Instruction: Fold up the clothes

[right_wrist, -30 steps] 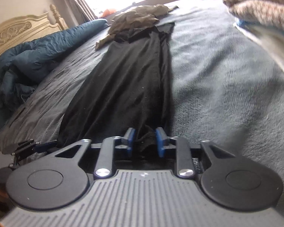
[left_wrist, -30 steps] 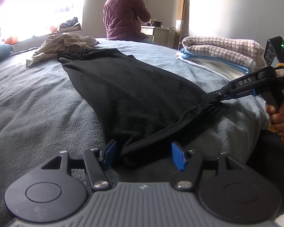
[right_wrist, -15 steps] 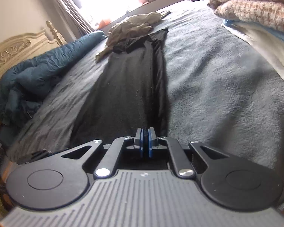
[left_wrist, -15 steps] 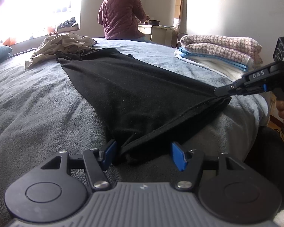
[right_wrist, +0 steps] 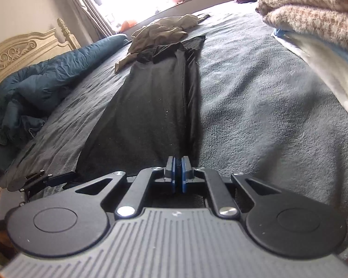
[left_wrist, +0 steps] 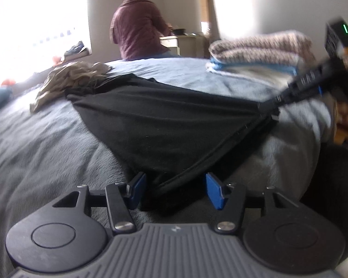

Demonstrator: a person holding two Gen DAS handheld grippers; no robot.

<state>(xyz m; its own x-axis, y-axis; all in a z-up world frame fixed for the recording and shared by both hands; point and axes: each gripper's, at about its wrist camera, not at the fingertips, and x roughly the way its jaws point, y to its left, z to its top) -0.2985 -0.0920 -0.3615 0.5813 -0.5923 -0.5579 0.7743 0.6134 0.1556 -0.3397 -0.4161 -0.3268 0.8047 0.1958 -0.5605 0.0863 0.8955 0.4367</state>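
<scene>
While the black garment (left_wrist: 164,125) lies stretched along the grey bed cover (left_wrist: 34,153), its long axis runs from the near edge of the bed away toward the window, where its far end is bunched against a crumpled beige garment (left_wrist: 72,76); the near hem is what both grippers face. The right gripper (right_wrist: 178,176) is clamped tight on one near corner, its blue pads pressed together with the cloth pinched and pulled taut; the left gripper (left_wrist: 175,190) sits at the other near corner with its jaws closing, the dark hem lying between the blue pads but not yet squeezed. Judged from this, the next move depends on the left pads catching that hem, which lies straight ahead of them and close.

How many layers sit between the left pads is hard to make out, since black cloth merges with shadow; the left-wrist view is blurred; the far hem is hidden under the beige heap; a folded stack (right_wrist: 313,23) is cut off at the frame edge.
</scene>
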